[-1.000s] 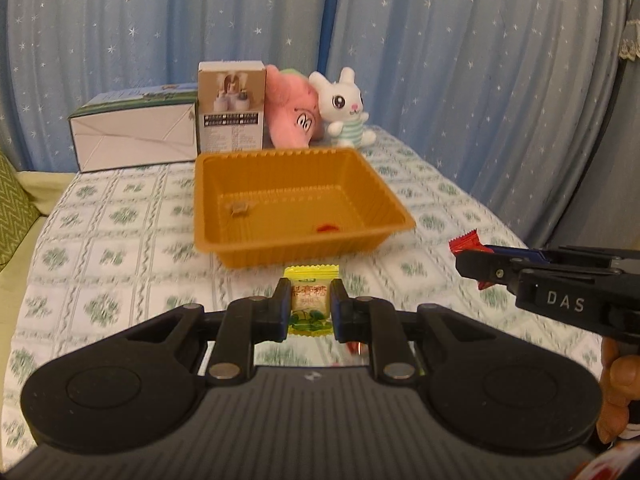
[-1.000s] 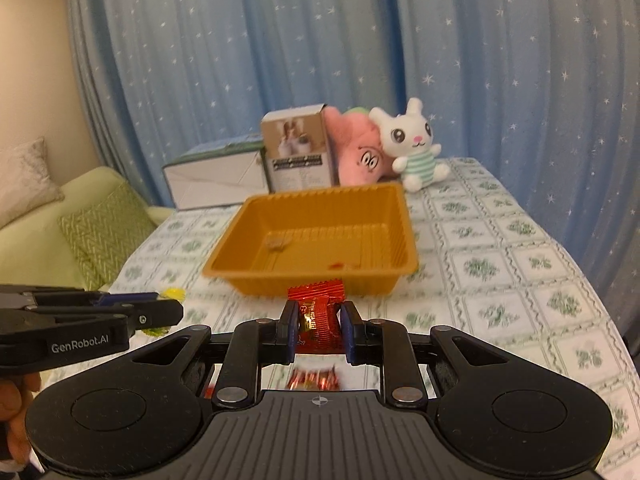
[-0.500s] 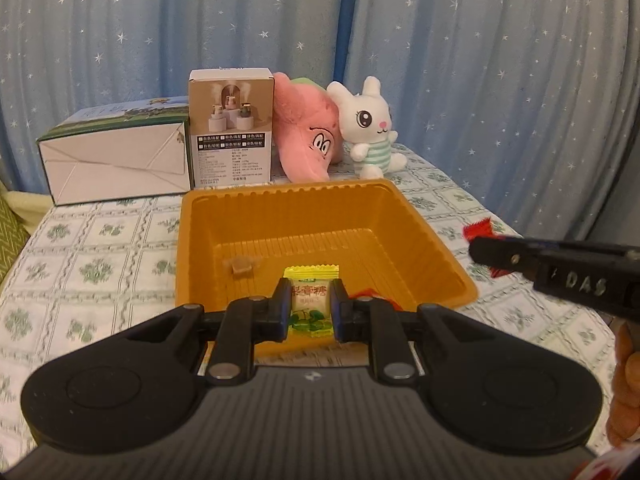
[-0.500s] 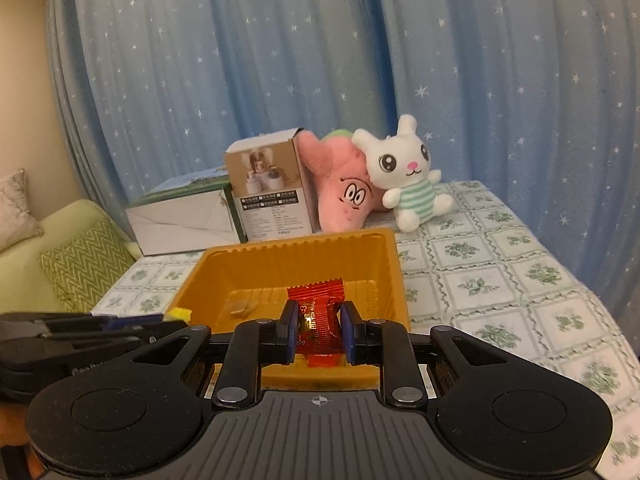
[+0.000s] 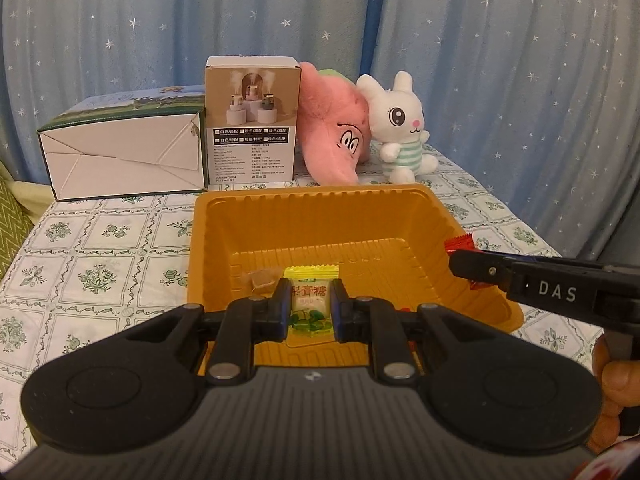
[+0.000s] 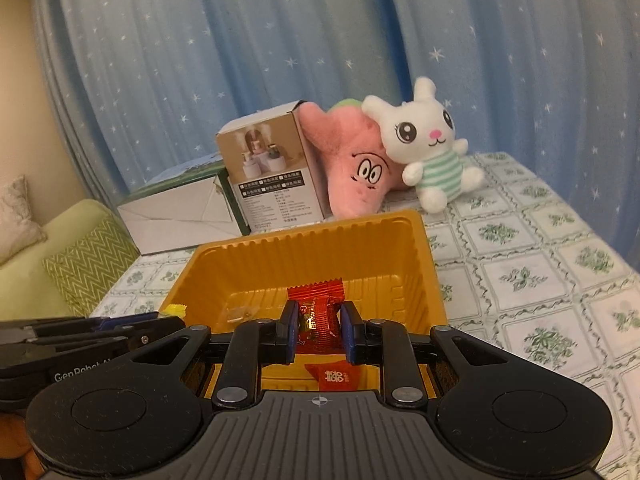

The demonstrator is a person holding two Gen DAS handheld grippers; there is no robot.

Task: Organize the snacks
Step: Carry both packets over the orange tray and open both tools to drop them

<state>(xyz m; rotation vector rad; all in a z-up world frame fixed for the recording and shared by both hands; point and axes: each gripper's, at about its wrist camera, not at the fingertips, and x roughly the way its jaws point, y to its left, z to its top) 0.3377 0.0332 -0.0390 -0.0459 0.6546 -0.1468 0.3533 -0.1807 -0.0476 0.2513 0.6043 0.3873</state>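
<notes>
- Two candies are in my grippers, one in each, because I want to put both away at once.
- My left gripper (image 5: 310, 307) is squeezed tight on the yellow candy (image 5: 310, 304). The pads press its flat sides so it cannot slip out.
- My right gripper (image 6: 319, 330) is squeezed tight on the red candy (image 6: 318, 312) the same way.
- Both candies hang over the orange tray (image 5: 320, 216), near its front wall. I hold them there so they will fall inside and not on the tablecloth (image 5: 100, 248).
- Both grippers point a bit downward, so the candies face the tray floor.
- Down in the tray I see a small brown candy (image 5: 262, 279) on the left and another red candy packet (image 6: 334, 376) lying under my right gripper. The tray is the home for the snacks.
- My two grippers are side by side but not touching, so they do not bump.
- Behind the tray stand a white box (image 5: 120, 160), a picture box (image 5: 252, 124), a pink plush toy (image 5: 332, 136) and a white bunny toy (image 5: 404, 128). They are well away from my work.
- I think the next thing is to let go of both candies.
</notes>
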